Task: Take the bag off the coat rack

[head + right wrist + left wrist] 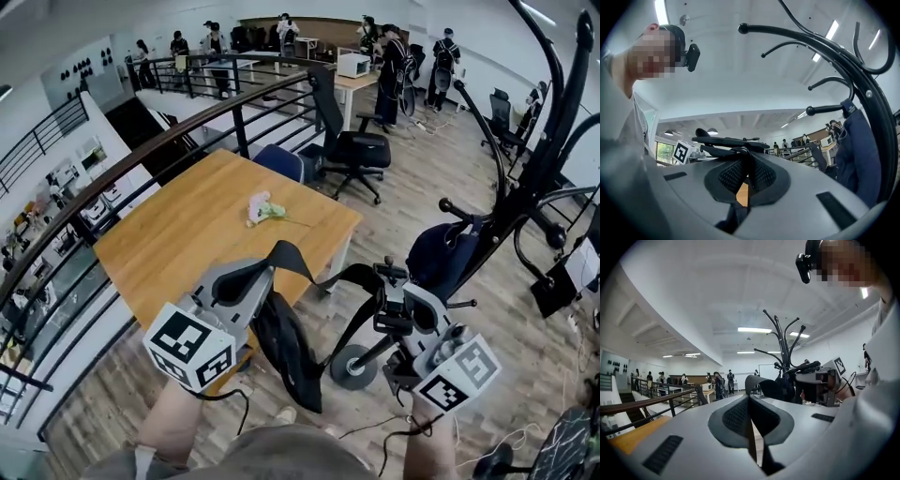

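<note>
Wood boards cover the floor (450,178) of this big office room. The black bag (286,352) hangs in the air between the two grippers. It is off the coat rack (525,178), low down by the near edge of the brown table (187,234). Its long strap (305,267) goes up from the bag and out to both sides. The left gripper (253,278) is pressed together on one side of the strap. The right gripper (384,277) is pressed together on the other side.

The coat rack stands on the right, near the right gripper. A dark blue bag (441,258) hangs on it. A small pink and green thing (262,208) lies on the table. A black railing (141,159) runs past the far side of the table. An office chair (347,141) stands behind the table, and people (389,66) stand far at the back.
</note>
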`<state>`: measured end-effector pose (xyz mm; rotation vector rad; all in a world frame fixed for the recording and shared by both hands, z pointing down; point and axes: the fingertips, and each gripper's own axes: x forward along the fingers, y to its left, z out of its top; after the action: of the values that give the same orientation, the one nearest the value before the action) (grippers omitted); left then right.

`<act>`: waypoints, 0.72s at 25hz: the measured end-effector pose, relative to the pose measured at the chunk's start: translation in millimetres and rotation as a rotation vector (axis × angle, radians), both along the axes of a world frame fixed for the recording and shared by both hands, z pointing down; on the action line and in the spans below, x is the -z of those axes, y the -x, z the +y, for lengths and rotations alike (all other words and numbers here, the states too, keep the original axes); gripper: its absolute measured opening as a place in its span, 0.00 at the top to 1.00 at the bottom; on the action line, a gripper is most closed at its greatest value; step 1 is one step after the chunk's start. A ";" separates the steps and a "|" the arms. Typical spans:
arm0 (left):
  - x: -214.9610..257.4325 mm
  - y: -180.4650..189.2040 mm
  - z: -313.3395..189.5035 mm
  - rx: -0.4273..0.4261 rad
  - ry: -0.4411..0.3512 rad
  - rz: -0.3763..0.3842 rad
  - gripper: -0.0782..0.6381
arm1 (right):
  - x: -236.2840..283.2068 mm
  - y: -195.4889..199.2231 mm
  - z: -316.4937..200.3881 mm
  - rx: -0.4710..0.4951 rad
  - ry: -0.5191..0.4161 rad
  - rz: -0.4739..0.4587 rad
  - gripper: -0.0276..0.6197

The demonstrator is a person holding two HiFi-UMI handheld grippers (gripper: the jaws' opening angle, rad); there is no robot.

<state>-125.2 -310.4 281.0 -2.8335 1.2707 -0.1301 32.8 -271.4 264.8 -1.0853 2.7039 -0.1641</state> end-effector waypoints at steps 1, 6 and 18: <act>-6.9 4.1 3.1 0.010 0.014 -0.005 0.87 | -5.8 3.9 -0.2 0.012 0.014 -0.001 0.91; -42.3 16.6 14.6 0.032 0.088 0.010 0.87 | -38.3 16.1 -2.1 0.047 0.070 0.037 0.91; -122.3 28.9 24.9 0.087 0.198 -0.055 0.87 | -115.4 18.6 0.1 0.062 0.234 0.102 0.91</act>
<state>-154.1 -285.5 403.3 -2.9117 1.4455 -0.3525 14.2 -271.3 380.2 -1.0975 2.8666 -0.4578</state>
